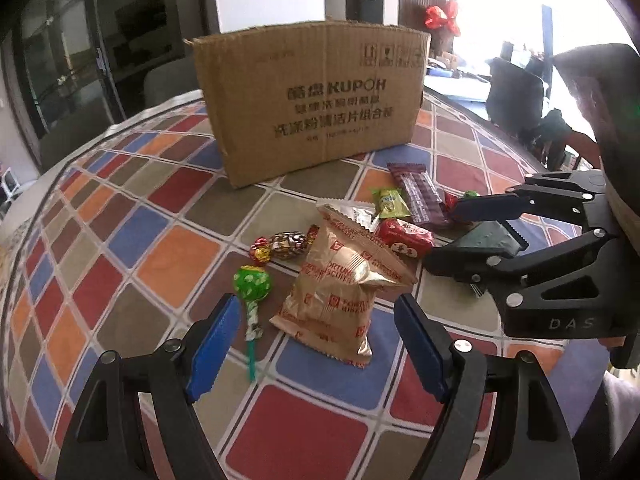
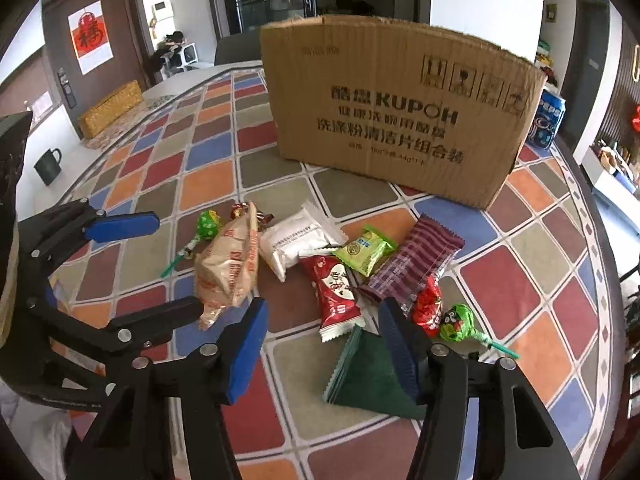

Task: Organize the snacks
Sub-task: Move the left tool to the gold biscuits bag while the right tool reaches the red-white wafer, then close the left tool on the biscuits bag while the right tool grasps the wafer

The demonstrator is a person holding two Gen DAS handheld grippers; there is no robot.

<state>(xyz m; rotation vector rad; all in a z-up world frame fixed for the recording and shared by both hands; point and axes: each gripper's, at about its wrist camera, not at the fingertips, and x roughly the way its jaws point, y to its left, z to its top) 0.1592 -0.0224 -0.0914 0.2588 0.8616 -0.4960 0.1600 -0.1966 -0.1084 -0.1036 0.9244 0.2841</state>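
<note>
Snacks lie loose on the checkered tablecloth in front of a cardboard box [image 1: 312, 100] [image 2: 396, 112]. My left gripper [image 1: 316, 340] is open and empty, its jaws astride the near end of a gold biscuit bag [image 1: 344, 284] [image 2: 228, 268]; a green lollipop [image 1: 252, 284] lies just left of it. My right gripper [image 2: 324, 344] is open and empty, just above a dark green triangular packet [image 2: 368, 372], with a red packet [image 2: 334, 292] ahead of it. In the left wrist view the right gripper [image 1: 480, 220] reaches in from the right.
Other snacks: a white packet [image 2: 296, 240], a light green packet [image 2: 366, 250], a purple bar [image 2: 412, 268], a red candy [image 2: 426, 308], a second green lollipop [image 2: 458, 324], foil candies [image 1: 280, 246]. A Pepsi can [image 2: 548, 120] stands right of the box. A dark mug [image 2: 48, 166] is far left.
</note>
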